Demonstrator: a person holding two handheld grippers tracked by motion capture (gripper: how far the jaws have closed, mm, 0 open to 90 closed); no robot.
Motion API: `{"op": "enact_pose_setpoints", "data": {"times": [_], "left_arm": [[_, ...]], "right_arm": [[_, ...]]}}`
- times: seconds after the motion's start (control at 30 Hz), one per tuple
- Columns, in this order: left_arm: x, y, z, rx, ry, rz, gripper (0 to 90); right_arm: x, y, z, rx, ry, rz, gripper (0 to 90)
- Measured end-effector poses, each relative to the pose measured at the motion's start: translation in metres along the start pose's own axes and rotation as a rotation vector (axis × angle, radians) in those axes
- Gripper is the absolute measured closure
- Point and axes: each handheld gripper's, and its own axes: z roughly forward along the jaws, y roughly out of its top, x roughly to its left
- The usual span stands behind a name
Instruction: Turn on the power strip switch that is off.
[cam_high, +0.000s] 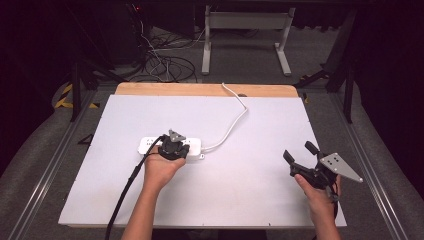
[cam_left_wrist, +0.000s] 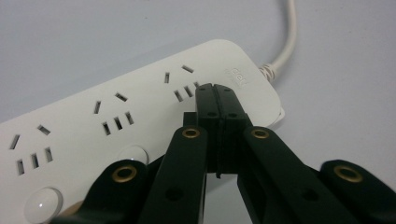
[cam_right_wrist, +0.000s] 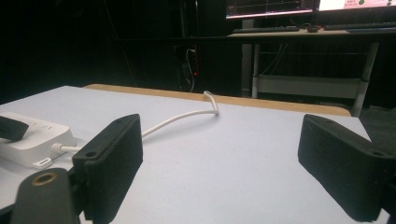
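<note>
My left gripper (cam_left_wrist: 215, 89) has its jaws pressed fully together with nothing between them; its tip bears down on the top face of the white power strip (cam_left_wrist: 116, 121), just beside the socket group nearest the cord end. In the high view this gripper (cam_high: 173, 146) sits over the right half of the strip (cam_high: 150, 145), my left hand (cam_high: 161, 167) behind it and its black cable (cam_high: 125, 190) trailing back toward the near edge of the worktop.

My right gripper (cam_high: 299, 153) has its jaws spread wide and grips nothing; it hangs near the right edge of the worktop, well apart from the strip, and my right hand (cam_high: 320, 192) carries it. Its own view looks between the two black pads (cam_right_wrist: 114, 158) across bare surface, with the strip (cam_right_wrist: 37, 137) low at the left.

The power strip lies flat, left of the worktop's centre, its long side roughly parallel to the near edge. Its white cord (cam_high: 232, 117) leaves the right end and curves away to the far edge, passing over the bare wooden strip (cam_high: 150, 89) there. The worktop (cam_high: 250, 190) is a white sheet.
</note>
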Motion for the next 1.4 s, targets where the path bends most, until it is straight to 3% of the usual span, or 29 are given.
{"op": "enact_pose_setpoints", "data": {"times": [0.4, 0.43, 0.83, 1.17, 1.4], "left_arm": [[0.0014, 0.0009, 0.0, 0.007, -0.007, -0.01, 90.0], [0.0006, 0.0006, -0.0003, 0.014, -0.024, -0.017, 90.0], [0.0004, 0.0021, -0.0005, 0.026, -0.017, -0.011, 90.0], [0.0034, 0.0051, 0.0002, 0.059, -0.015, -0.036, 90.0], [0.0048, 0.0017, -0.0004, 0.038, -0.025, -0.028, 90.0]], "right_arm": [[0.0003, 0.0, 0.0004, 0.002, -0.001, 0.003, 14.9], [0.0003, 0.0, 0.0001, 0.001, -0.002, 0.003, 14.9], [0.0006, 0.0004, 0.0001, -0.002, 0.0, 0.002, 14.9], [0.0003, 0.0012, -0.0009, -0.008, -0.002, 0.004, 14.9], [-0.0014, 0.0013, -0.0019, -0.007, -0.009, 0.008, 14.9]]}}
